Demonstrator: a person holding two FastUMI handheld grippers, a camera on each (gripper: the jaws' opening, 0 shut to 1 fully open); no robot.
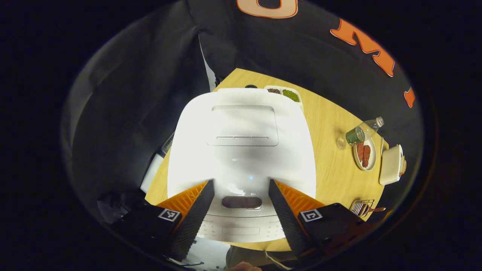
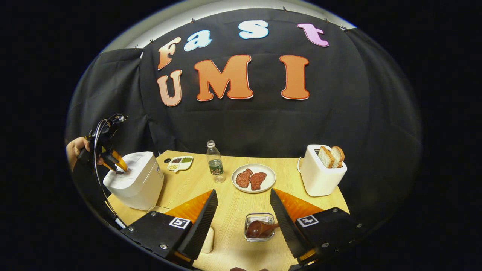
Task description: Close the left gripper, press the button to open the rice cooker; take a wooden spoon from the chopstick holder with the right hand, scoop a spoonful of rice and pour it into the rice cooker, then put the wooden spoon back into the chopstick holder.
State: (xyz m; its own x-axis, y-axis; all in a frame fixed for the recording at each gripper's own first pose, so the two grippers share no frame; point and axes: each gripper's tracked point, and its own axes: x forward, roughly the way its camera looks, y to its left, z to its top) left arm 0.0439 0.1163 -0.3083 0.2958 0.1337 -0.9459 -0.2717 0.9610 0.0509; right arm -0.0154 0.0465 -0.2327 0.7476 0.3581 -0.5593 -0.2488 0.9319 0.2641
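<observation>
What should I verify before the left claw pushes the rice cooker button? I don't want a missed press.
1. Left claw shut for pressing: not ok, its fingers stand apart.
2. Claw over the button: ok, the button sits between the fingers.
3. Rice cooker lid down: ok.
4. Contact with the button: cannot tell.
5. Right claw away from the cooker: ok, open above the table.
6. Wooden spoon in the chopstick holder: ok.

Bare table [image 2: 233, 210] is left open between the rice cooker [image 2: 135, 180] and the toaster [image 2: 320, 175]. That path is partly blocked by a bottle [image 2: 214, 162], a plate [image 2: 253, 178] and the chopstick holder [image 2: 259, 226].
</observation>
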